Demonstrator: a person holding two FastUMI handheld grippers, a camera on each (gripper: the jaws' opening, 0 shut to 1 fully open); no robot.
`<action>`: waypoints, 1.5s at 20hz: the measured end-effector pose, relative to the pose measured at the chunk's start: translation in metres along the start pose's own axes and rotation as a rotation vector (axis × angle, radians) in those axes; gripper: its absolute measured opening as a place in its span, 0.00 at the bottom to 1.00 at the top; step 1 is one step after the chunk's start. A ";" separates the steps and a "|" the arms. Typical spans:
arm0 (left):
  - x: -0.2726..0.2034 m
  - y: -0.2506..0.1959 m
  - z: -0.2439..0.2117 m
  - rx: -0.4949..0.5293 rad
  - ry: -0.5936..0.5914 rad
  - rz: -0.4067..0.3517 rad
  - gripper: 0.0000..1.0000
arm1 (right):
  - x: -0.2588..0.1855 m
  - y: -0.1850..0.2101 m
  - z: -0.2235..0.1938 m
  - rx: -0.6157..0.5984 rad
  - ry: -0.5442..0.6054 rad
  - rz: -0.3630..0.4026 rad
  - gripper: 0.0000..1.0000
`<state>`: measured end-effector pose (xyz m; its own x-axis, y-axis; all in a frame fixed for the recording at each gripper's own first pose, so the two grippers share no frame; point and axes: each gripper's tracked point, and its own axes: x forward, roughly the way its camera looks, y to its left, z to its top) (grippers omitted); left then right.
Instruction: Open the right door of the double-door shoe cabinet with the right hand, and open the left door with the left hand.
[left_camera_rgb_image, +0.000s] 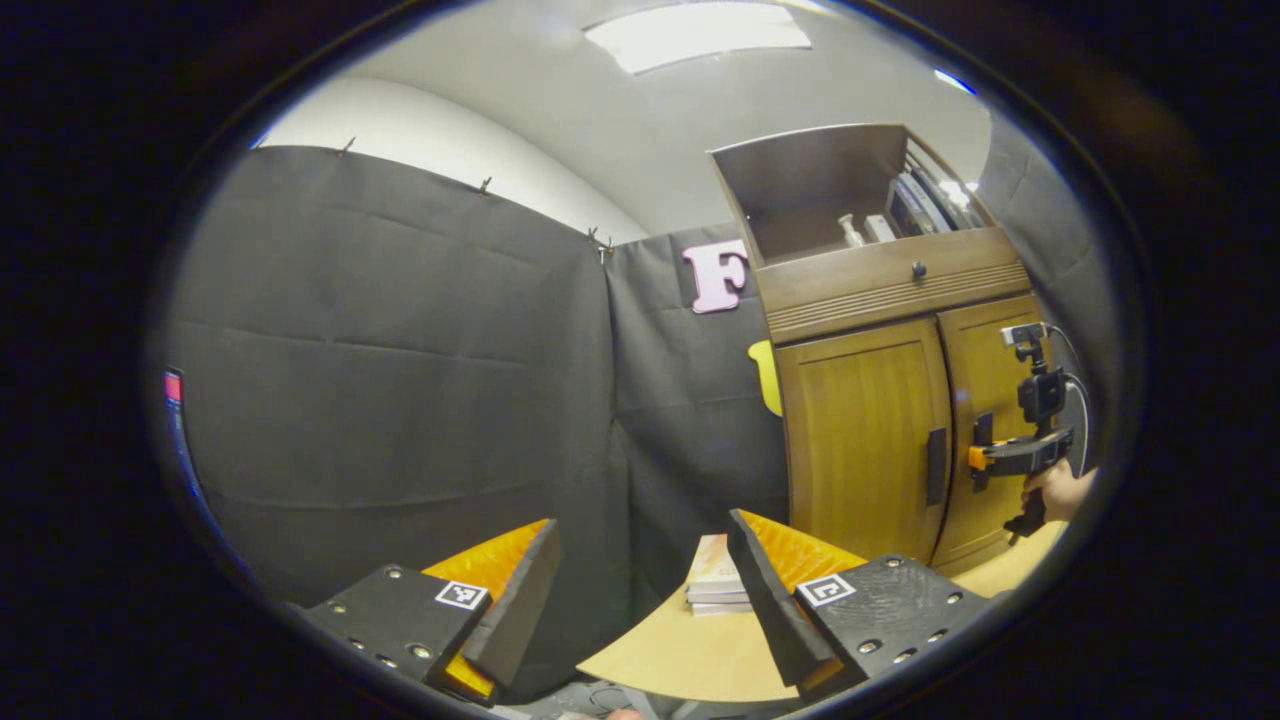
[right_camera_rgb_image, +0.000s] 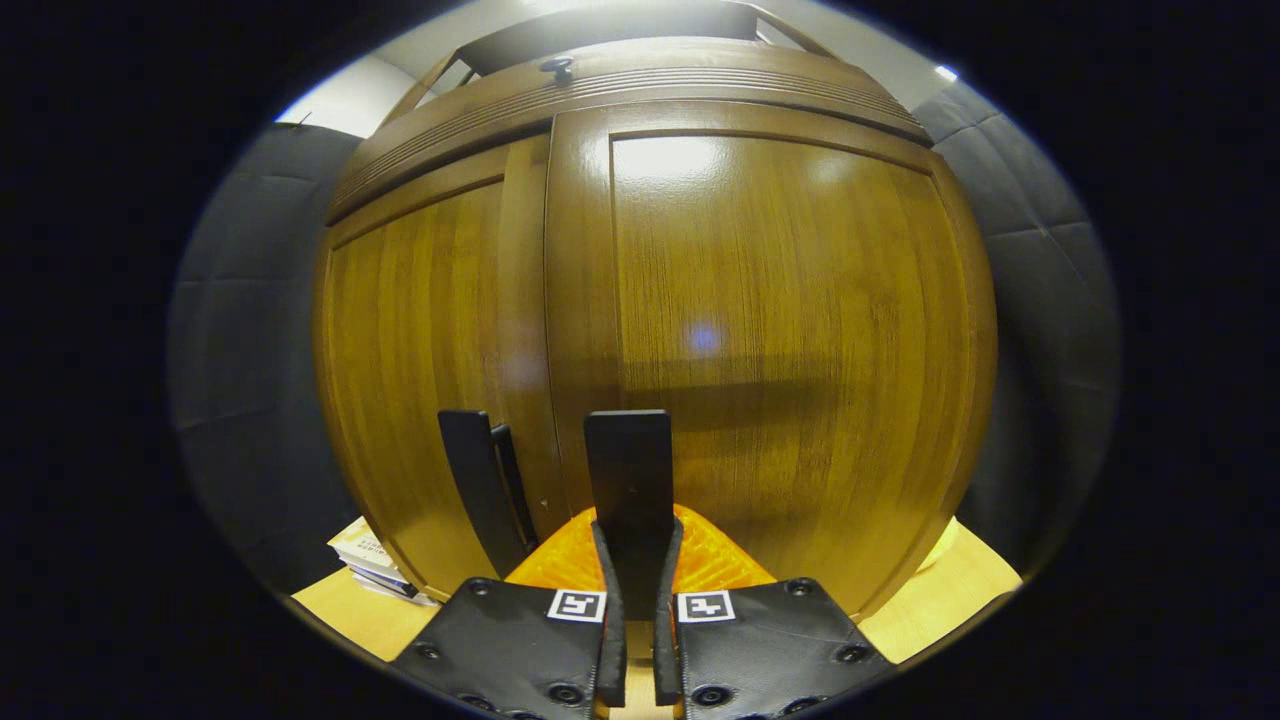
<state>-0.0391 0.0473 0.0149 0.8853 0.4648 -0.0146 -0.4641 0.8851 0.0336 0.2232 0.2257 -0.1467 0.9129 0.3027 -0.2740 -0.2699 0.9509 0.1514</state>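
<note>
Right now the right gripper (right_camera_rgb_image: 636, 560) has both fingers clamped on the dark handle of the right door (right_camera_rgb_image: 790, 330), the handle (right_camera_rgb_image: 628, 470) pinched between them in the right gripper view. Just to its left sits the left door's handle (right_camera_rgb_image: 480, 490), untouched, on the left door (right_camera_rgb_image: 430, 380). Both doors look shut, seam between them closed. A drawer knob (right_camera_rgb_image: 557, 66) shows above the doors.

Left gripper (left_camera_rgb_image: 640, 580): fingers spread wide, nothing between them, hanging well away from the shoe cabinet (left_camera_rgb_image: 880, 400) and aimed mostly at the black cloth wall (left_camera_rgb_image: 400, 380). From the left gripper view the cabinet stands off to the right on a light wooden tabletop (left_camera_rgb_image: 680, 650), with an open shelf on top holding a few small items. A stack of books (left_camera_rgb_image: 715, 585) lies on the table just beside the cabinet's left side. The right gripper (left_camera_rgb_image: 978, 458) shows there too, at the right door's handle, with a hand (left_camera_rgb_image: 1060, 490) holding it.
</note>
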 end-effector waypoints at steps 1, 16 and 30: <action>0.001 -0.002 -0.001 -0.007 0.001 -0.009 0.98 | -0.003 0.001 0.000 -0.001 0.002 0.006 0.11; 0.010 -0.018 0.001 -0.033 -0.009 -0.131 0.98 | -0.019 0.003 0.010 0.004 0.021 0.076 0.12; 0.011 -0.023 0.018 -0.047 -0.026 -0.299 0.98 | -0.020 0.002 0.016 0.009 0.036 0.122 0.12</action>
<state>-0.0183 0.0320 0.0322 0.9830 0.1832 0.0091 -0.1831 0.9830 -0.0143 0.2091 0.2205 -0.1253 0.8617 0.4184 -0.2871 -0.3752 0.9063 0.1946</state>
